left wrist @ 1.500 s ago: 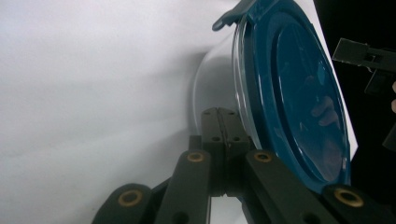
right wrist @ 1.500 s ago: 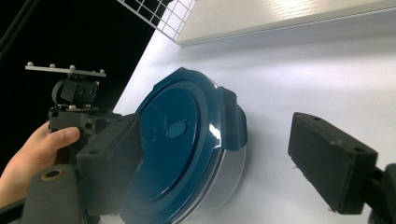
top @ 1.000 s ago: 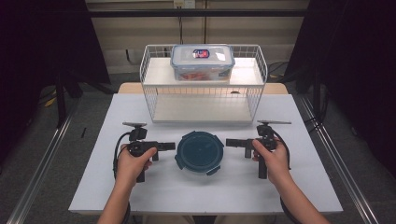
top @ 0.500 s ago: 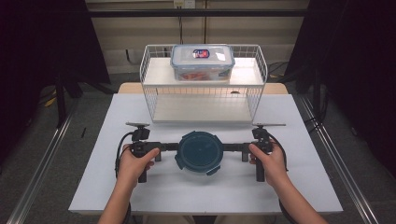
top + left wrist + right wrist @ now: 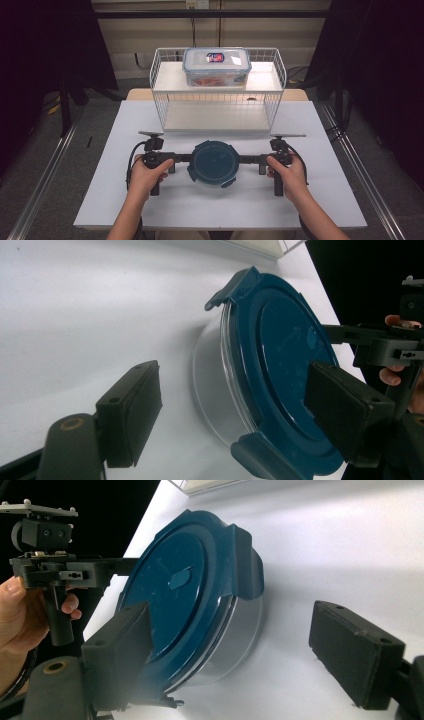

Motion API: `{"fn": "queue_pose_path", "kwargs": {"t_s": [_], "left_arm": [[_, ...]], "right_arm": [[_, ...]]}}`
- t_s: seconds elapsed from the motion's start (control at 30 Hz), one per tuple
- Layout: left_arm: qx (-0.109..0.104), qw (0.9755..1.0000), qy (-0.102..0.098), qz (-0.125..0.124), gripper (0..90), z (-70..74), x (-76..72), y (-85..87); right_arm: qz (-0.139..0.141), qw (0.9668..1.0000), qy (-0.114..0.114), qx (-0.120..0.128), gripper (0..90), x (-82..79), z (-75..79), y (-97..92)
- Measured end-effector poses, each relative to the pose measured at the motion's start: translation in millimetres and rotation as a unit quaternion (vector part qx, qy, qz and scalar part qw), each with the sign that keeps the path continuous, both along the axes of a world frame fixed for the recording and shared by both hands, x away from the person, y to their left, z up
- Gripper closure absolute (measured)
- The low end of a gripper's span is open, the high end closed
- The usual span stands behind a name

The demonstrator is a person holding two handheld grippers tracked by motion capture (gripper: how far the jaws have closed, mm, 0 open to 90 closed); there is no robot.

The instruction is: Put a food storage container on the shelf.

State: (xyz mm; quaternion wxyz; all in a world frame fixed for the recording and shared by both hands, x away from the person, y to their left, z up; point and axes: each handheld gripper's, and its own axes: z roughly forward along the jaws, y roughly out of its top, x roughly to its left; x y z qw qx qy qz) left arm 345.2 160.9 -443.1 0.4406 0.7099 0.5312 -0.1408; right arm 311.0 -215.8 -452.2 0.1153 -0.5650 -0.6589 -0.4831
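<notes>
High view: the round container with the dark blue lid is sitting at table centre, wire basket at 12 o'clock of it. The left gripper is coming at it from 9 o'clock, the right gripper from 3.

Left gripper view: its jaws have just been opening and are standing wide, container rim between them, no pad pressing.

Right gripper view: jaws also gaping apart, one over the lid, one out past 3 o'clock.
</notes>
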Motion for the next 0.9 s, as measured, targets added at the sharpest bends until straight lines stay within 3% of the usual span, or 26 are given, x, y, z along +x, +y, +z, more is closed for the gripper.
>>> {"fn": "queue_pose_path", "kwargs": {"t_s": [0.2,0.47,0.53,0.77,0.83,0.9], "left_arm": [[-0.003,1.0000,0.008,-0.002,26.4,-1.0,0.7,-1.5],[-0.001,1.0000,0.008,-0.006,34.6,-2.7,2.8,-0.4],[-0.004,1.0000,0.006,-0.007,34.9,-4.0,3.3,-0.1],[-0.013,0.9999,-0.003,0.000,36.6,-5.7,4.1,0.8],[-0.027,0.9996,0.009,0.000,37.2,-6.6,4.1,0.0],[-0.027,0.9996,0.009,0.003,37.2,-6.8,4.1,-0.5]], "right_arm": [[0.001,0.9999,0.011,0.009,18.3,-1.4,-4.6,2.6],[-0.003,0.9996,0.025,0.013,30.1,-3.7,-10.4,7.0],[-0.006,0.9993,0.033,0.017,31.9,-4.2,-10.5,7.4],[-0.004,0.9993,0.030,0.022,42.9,-4.4,-11.8,7.5],[-0.002,0.9989,0.036,0.028,44.8,-4.9,-12.1,8.7],[0.000,0.9987,0.042,0.027,46.1,-5.2,-12.3,9.4]]}}
